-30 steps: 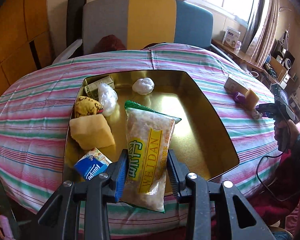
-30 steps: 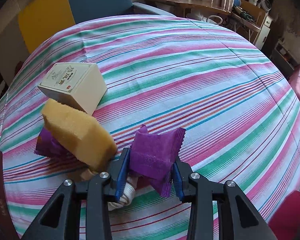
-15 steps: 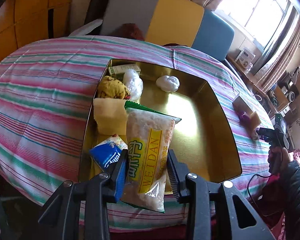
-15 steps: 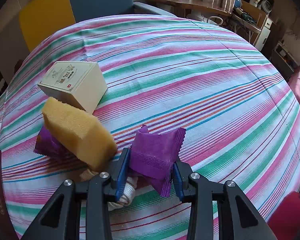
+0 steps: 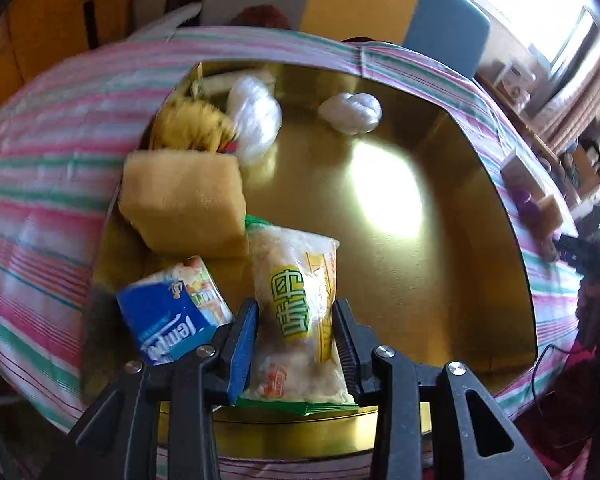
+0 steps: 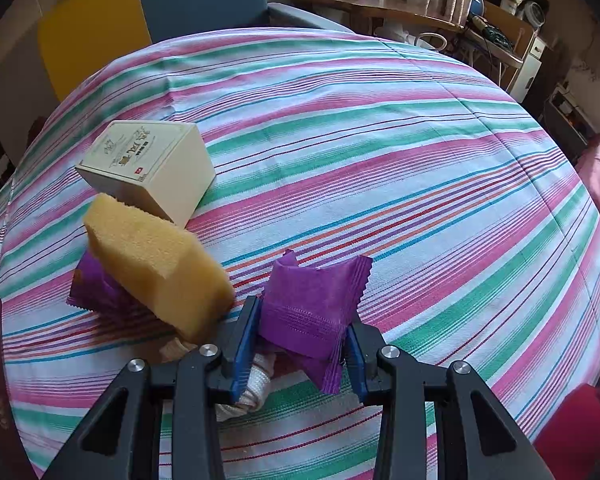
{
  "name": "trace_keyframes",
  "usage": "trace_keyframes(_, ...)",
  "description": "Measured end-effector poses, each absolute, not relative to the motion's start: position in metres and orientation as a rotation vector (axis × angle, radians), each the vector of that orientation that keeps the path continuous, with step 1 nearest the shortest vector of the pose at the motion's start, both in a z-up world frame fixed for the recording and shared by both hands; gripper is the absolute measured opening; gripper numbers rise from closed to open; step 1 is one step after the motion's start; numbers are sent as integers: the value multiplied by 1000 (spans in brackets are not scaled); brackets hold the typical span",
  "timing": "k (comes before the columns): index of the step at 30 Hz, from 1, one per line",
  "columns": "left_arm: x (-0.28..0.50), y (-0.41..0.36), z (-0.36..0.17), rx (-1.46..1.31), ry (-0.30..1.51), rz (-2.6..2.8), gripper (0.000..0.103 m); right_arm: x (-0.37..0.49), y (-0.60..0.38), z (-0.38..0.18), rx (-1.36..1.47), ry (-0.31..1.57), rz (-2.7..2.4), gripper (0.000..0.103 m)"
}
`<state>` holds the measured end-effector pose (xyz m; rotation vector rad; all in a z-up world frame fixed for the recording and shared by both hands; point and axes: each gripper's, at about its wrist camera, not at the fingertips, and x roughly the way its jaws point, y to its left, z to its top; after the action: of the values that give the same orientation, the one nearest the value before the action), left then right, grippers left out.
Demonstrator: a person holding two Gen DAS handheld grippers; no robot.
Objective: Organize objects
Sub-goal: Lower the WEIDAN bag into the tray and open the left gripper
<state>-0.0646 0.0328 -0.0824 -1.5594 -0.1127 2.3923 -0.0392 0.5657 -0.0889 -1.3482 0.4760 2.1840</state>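
striped tablecloth (image 6: 380, 152) covers round table. left gripper (image 5: 296, 344) clamps snack bag (image 5: 296, 300) over gold tray (image 5: 440, 280), beside tissue pack (image 5: 172, 312), sponge (image 5: 184, 200). right gripper (image 6: 300, 344) pinches purple packet (image 6: 312, 304) near cream box (image 6: 152, 164).

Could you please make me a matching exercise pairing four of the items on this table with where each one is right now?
Things:
1. snack bag
2. purple sachet
3. blue tissue pack
4. cream box

Places:
A. lying in the gold tray, beside the left tool
B. standing on the striped tablecloth, outside the tray
C. clamped in the left tool above the tray
D. clamped in the right tool

Pairs: 1-C, 2-D, 3-A, 4-B
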Motion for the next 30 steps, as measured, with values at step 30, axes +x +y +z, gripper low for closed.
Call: trace_keyframes(30, -30, 12, -20, -1318, 23, 2631, 44, -19, 553, -40, -1144, 466, 2256, 35)
